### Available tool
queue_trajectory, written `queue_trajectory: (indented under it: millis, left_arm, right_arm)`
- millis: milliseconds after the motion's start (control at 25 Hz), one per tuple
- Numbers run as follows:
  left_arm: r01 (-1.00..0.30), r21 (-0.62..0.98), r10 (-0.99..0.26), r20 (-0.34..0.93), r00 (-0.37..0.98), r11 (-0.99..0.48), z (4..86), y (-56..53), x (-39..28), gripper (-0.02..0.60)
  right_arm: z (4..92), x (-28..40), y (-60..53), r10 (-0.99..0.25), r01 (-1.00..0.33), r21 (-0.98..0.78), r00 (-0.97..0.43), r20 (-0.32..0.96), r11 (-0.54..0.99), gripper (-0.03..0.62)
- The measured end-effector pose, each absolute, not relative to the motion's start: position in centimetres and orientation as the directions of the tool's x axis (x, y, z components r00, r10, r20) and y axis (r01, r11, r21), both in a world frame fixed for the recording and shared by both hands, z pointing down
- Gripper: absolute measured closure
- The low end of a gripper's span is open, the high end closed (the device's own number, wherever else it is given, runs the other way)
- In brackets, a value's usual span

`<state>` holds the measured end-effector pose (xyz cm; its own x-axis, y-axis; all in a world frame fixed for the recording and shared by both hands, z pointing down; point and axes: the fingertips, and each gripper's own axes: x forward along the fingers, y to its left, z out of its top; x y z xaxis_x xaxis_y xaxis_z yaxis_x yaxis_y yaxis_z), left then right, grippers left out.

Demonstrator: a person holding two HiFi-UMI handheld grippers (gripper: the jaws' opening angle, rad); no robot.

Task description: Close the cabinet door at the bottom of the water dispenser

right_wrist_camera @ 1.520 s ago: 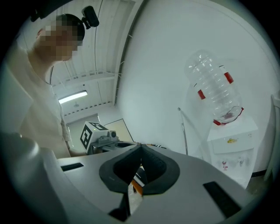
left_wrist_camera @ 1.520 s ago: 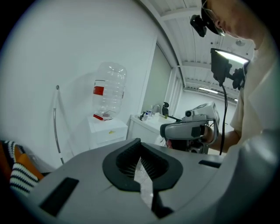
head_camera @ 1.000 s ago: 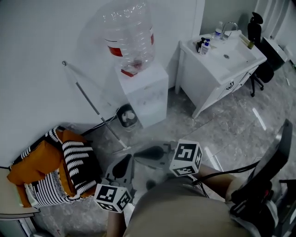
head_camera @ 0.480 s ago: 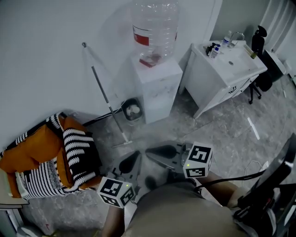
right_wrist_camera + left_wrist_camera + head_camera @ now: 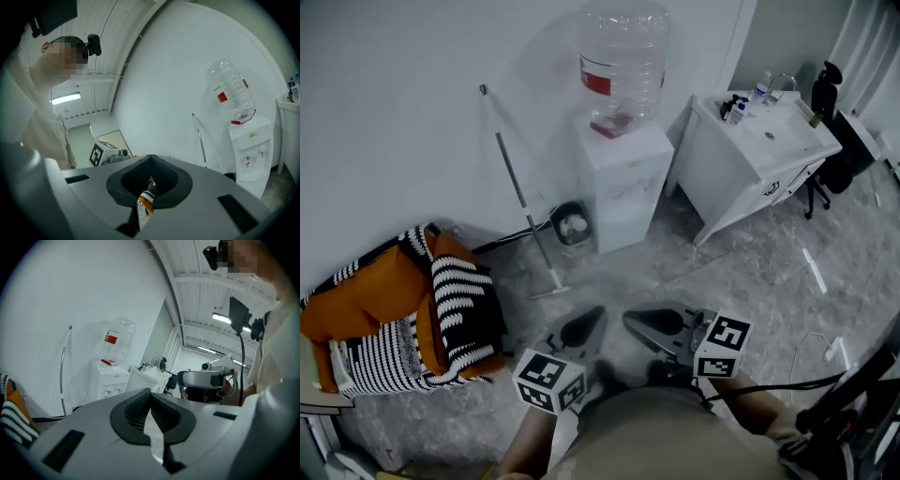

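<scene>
Left gripper, right gripper, one water dispenser

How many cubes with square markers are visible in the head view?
2: the left cube at bottom centre-left, the right cube a little higher to its right. None seems hidden.

A plain white wall meets a grey marbled floor. 1 white vanity cabinet with a sink stands right, a black office chair beyond it. Orange and striped cushions lie left.

No legible text, red bottle label unreadable
</scene>
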<state>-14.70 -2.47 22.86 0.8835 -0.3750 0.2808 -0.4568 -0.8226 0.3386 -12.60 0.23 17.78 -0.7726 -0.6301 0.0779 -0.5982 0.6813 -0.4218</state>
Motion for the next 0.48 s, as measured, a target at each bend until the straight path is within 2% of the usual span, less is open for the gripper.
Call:
queue_trajectory:
  millis: [480]
  left_arm:
    - [-0.442,0.272,-0.366,0.287,0.885,-0.855,20.3,4.2,-5.7,0.591]
  right_arm:
    - [16.4,-3.1,7.3,-0.666,-0.600,-0.429,-0.746,-0.005,0.675,0.585]
